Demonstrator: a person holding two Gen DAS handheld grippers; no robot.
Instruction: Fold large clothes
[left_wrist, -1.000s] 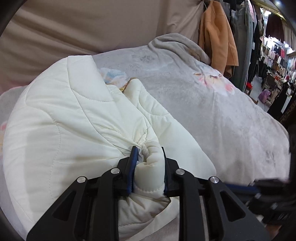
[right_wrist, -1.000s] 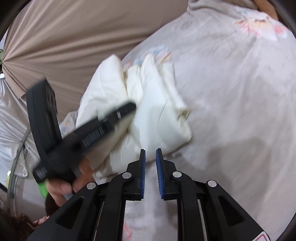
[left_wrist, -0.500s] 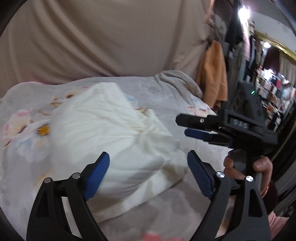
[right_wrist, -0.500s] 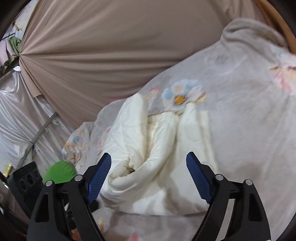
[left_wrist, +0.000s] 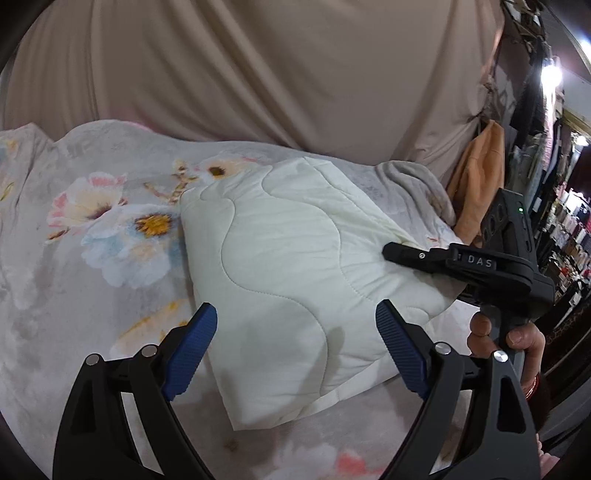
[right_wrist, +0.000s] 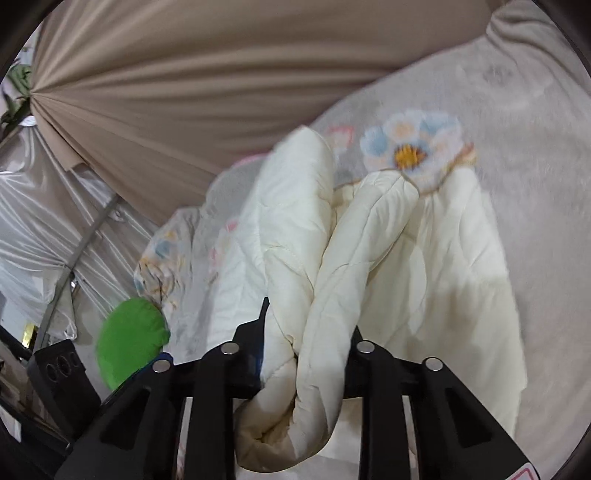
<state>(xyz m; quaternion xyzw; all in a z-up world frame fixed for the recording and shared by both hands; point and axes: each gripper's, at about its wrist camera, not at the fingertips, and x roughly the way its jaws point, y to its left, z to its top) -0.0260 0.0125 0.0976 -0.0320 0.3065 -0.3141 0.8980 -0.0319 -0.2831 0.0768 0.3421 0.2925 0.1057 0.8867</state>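
Between right gripper (right_wrist: 308, 332) jaws: cream jacket (left_wrist: 295, 266) fold, just clamped (left gripper (left_wrist: 295, 347) agape above it).

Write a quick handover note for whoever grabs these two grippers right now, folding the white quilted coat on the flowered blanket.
Left gripper: open, empty, hovering over the near edge of the white quilted coat.
Right gripper: jaws have just closed on a bunched edge of the coat at its right side.
Coat lies on the flowered blanket, already folded into a compact bundle.
Left to do: finish the fold with the held edge, flatten, release.
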